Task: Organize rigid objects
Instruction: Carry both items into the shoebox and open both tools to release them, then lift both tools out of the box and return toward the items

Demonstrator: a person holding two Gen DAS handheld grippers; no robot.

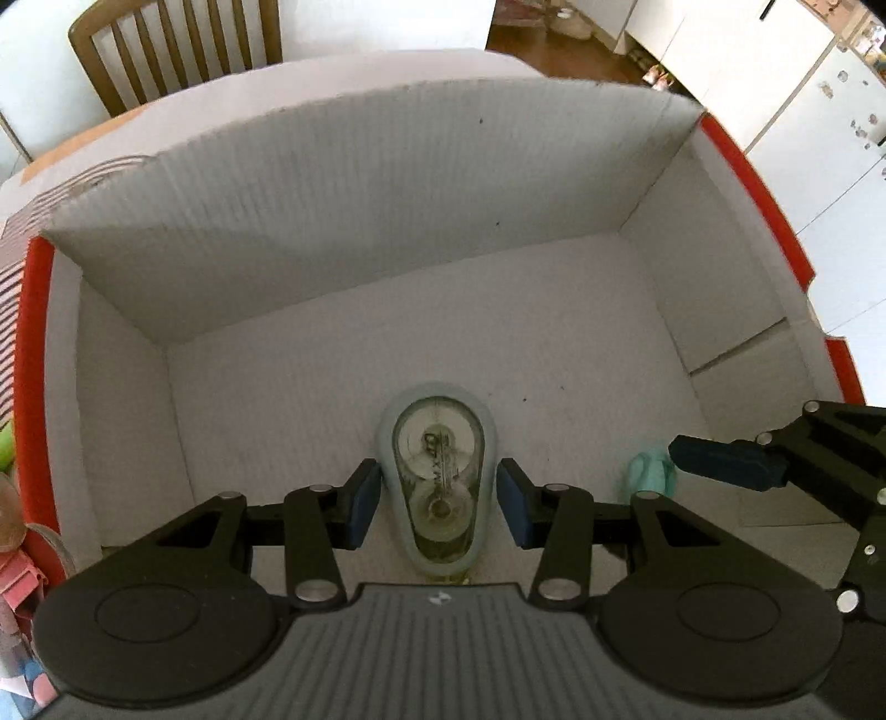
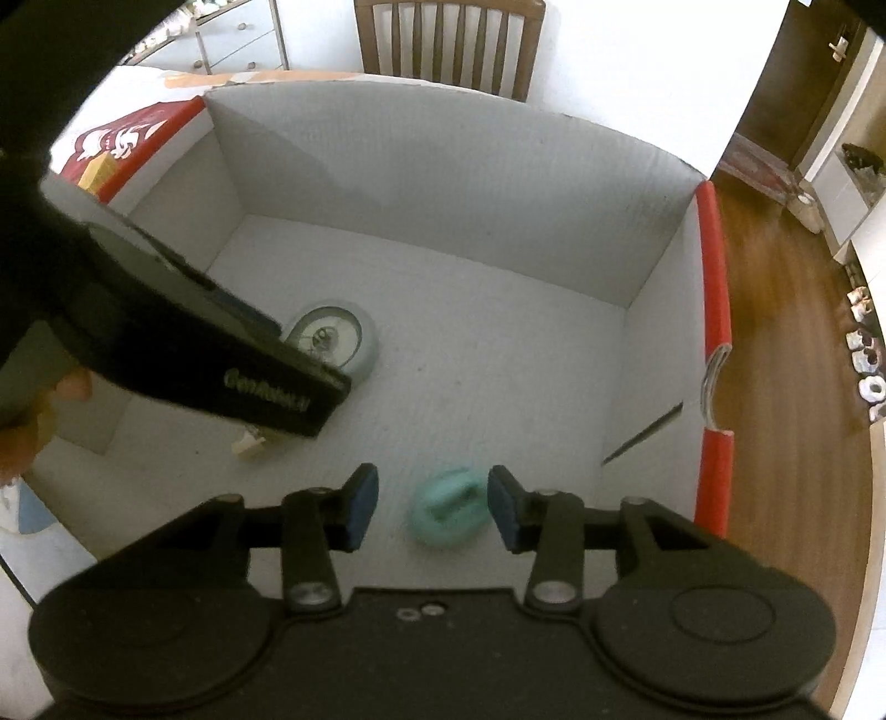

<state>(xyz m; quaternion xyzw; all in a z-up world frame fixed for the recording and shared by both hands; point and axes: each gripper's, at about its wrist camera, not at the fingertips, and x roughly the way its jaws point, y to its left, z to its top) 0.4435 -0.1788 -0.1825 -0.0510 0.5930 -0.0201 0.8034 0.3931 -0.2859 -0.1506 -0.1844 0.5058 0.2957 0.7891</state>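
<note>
The left gripper [image 1: 437, 501] points down into a white box [image 1: 387, 232] with red edges. A see-through tape roller [image 1: 436, 482] sits between its blue pads [image 1: 365, 501]; the left pad looks touching, the right one apart.

The box [image 1: 387, 232] is pale grey-white inside, faintly ribbed, with bright red outer edges. In it lies a grey-blue correction tape [image 1: 436, 487] with a clear, yellowish middle (its reels show through), and a small mint-green piece [image 2: 447, 512]. Both tools, the left tool [image 1: 437, 498] and the right tool [image 2: 433, 507], are black with dark blue pads. The chair [image 2: 448, 39] is brown wood.
</note>
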